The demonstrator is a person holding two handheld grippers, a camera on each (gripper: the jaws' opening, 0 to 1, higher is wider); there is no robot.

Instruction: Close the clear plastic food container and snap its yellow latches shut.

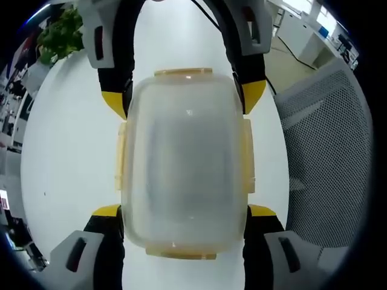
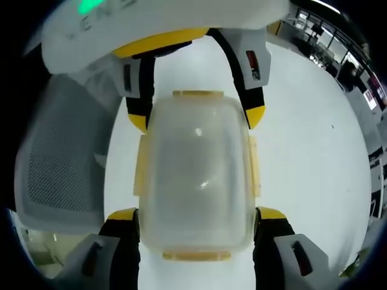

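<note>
The clear plastic container lies on the white table with its lid on, seen from above. Yellow latches run along all its sides; I cannot tell whether they are snapped. My left gripper straddles the container's near end, its yellow-tipped jaws pressed against both sides. My right gripper clasps the far end the same way. In the right gripper view the container sits between my right gripper below and my left gripper above.
A grey mesh office chair stands close beside the table, also seen as the chair. A green plant sits at the table's far corner. Desks fill the room beyond.
</note>
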